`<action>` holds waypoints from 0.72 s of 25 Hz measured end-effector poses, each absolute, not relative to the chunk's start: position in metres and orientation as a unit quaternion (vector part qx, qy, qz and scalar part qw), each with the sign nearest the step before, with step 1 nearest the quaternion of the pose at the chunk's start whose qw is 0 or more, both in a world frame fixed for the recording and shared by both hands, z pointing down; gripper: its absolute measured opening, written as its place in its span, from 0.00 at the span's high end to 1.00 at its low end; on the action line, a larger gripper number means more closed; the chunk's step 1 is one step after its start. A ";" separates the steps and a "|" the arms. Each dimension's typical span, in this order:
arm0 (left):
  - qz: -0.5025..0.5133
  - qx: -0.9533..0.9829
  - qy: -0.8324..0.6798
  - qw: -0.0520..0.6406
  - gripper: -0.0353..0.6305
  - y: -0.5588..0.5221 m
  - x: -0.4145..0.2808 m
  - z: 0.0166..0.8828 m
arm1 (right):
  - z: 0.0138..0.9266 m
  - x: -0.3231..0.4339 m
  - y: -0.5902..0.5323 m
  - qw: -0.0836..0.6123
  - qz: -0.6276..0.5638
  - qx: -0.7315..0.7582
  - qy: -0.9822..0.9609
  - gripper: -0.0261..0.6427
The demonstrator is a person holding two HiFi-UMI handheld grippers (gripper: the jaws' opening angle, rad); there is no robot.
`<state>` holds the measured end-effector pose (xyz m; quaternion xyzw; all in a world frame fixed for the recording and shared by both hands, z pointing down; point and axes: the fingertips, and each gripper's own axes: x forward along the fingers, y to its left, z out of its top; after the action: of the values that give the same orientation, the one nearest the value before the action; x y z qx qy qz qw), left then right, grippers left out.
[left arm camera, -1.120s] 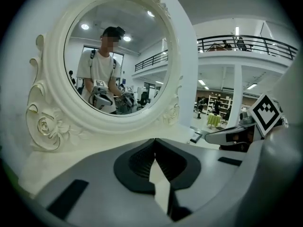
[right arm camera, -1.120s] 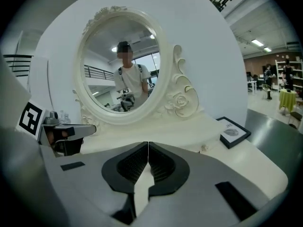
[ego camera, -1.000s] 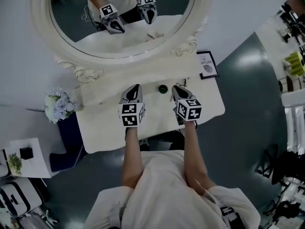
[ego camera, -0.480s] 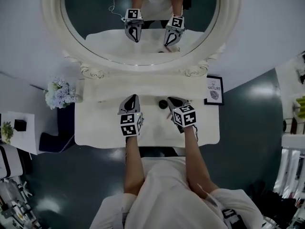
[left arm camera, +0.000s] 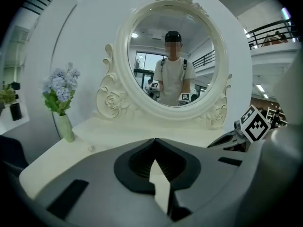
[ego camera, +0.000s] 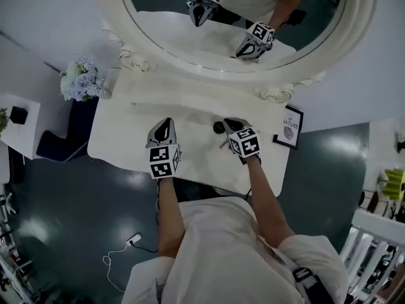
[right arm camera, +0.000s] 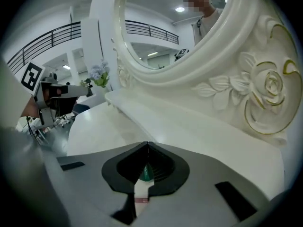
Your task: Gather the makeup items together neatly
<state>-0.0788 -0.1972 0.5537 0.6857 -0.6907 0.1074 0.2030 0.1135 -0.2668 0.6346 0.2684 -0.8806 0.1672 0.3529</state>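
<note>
A: White table (ego camera: 120, 135), its left half bare out to the edge. The mirror (ego camera: 183, 33) walls off the back.
B: And the ends?
A: Flowers (ego camera: 81, 81) at the left end, picture (ego camera: 290, 128) by the right rear corner. Both claws are clenched and empty. The left claw (ego camera: 166, 123) is over open top, and the right claw (ego camera: 230, 123) is just beside the dark jar (ego camera: 218, 127), mid-table.

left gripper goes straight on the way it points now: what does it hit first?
Probably the mirror frame, at its lower edge. The left gripper points at it across bare tabletop, and nothing lies between them in its view. Depth is unclear, so treat this as a guess.
</note>
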 end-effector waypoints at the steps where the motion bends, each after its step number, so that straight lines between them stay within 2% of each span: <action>1: 0.110 0.678 -0.698 0.205 0.92 -0.188 -0.081 0.557 | 0.642 0.111 -0.264 0.364 0.161 0.256 -0.881 0.90; 6: 0.117 0.648 -0.723 0.211 0.92 -0.155 -0.083 0.564 | 0.667 0.098 -0.249 0.425 0.103 0.191 -0.879 0.90; 10: 0.123 0.634 -0.735 0.209 0.92 -0.133 -0.081 0.566 | 0.682 0.100 -0.242 0.434 0.099 0.200 -0.873 0.89; 13: 0.121 0.626 -0.740 0.213 0.92 -0.119 -0.078 0.569 | 0.685 0.101 -0.241 0.451 0.079 0.199 -0.867 0.81; 18: 0.113 0.618 -0.747 0.216 0.92 -0.102 -0.076 0.571 | 0.697 0.102 -0.241 0.479 0.059 0.195 -0.853 0.81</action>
<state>-0.0764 -0.1017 0.5706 0.6185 -0.7472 0.1127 0.2156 0.1025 -0.2410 0.6967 0.1955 -0.8535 0.0589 0.4795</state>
